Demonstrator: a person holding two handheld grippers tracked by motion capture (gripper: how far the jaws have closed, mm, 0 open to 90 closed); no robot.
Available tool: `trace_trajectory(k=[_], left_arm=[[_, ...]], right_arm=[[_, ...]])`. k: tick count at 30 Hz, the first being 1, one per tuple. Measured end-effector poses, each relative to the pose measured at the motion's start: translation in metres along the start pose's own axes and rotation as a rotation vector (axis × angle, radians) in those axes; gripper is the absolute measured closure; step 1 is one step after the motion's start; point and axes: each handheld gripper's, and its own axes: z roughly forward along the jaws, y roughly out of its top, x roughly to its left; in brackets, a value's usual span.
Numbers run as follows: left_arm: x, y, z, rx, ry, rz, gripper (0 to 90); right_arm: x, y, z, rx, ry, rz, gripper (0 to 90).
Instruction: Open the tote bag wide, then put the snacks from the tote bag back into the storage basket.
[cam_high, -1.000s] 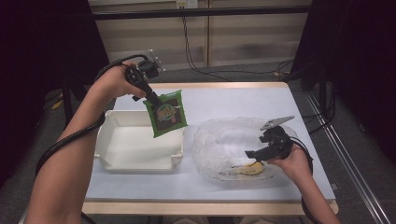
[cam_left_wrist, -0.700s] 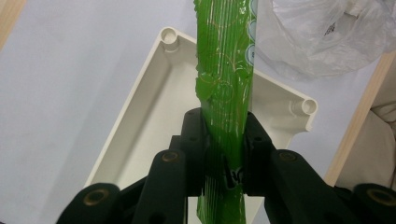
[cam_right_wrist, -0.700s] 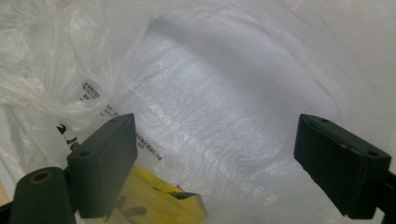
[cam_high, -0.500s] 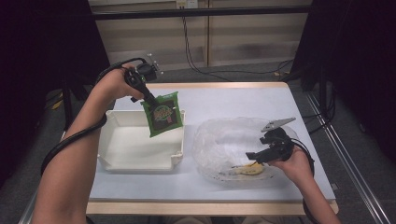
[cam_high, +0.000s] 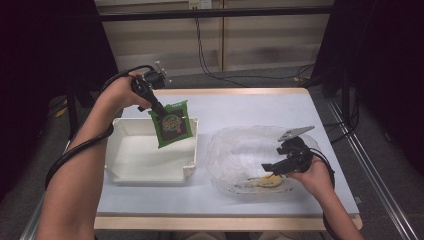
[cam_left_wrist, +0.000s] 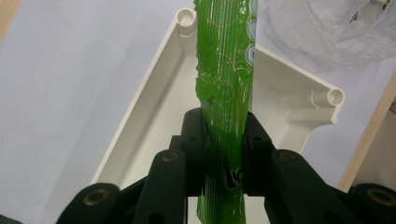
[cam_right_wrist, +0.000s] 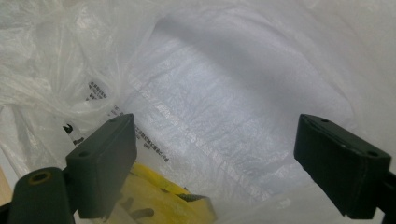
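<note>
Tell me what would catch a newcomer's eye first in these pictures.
The bright green snack packet stands out, pinched in the left gripper and hanging over the white tray at table left. On the right, the right gripper sits open inside a crumpled clear plastic bag, near a yellow item.

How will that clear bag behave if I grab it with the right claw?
Likely floppy: the bag lies crumpled in soft folds, so it should bunch up, not lift whole. Probably light and a bit slippery, being thin glossy film. The yellow packet inside may slide or drop as it's raised. The right claw is open at its mouth.
</note>
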Motion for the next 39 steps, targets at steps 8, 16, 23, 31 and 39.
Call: trace_trajectory(k=[8, 16, 23, 31, 39], left_arm=[[0.007, -0.006, 0.008, 0.006, 0.008, -0.009, 75.0], [0.012, -0.006, 0.016, 0.027, 0.013, 0.027, 74.9], [0.014, -0.004, 0.019, 0.023, 0.021, 0.05, 74.8], [0.018, -0.005, 0.02, 0.038, 0.012, 0.053, 74.7], [0.018, -0.004, 0.027, 0.038, 0.01, 0.064, 74.6]], right_arm=[[0.001, -0.001, 0.001, 0.007, 0.003, -0.002, 13.2], [-0.001, -0.003, -0.001, -0.002, 0.003, 0.001, 13.1], [0.001, -0.005, 0.0, 0.009, -0.002, 0.005, 13.1], [0.001, -0.006, 0.0, 0.011, -0.002, 0.008, 13.2], [0.002, -0.005, 0.003, 0.013, 0.004, 0.002, 13.2]])
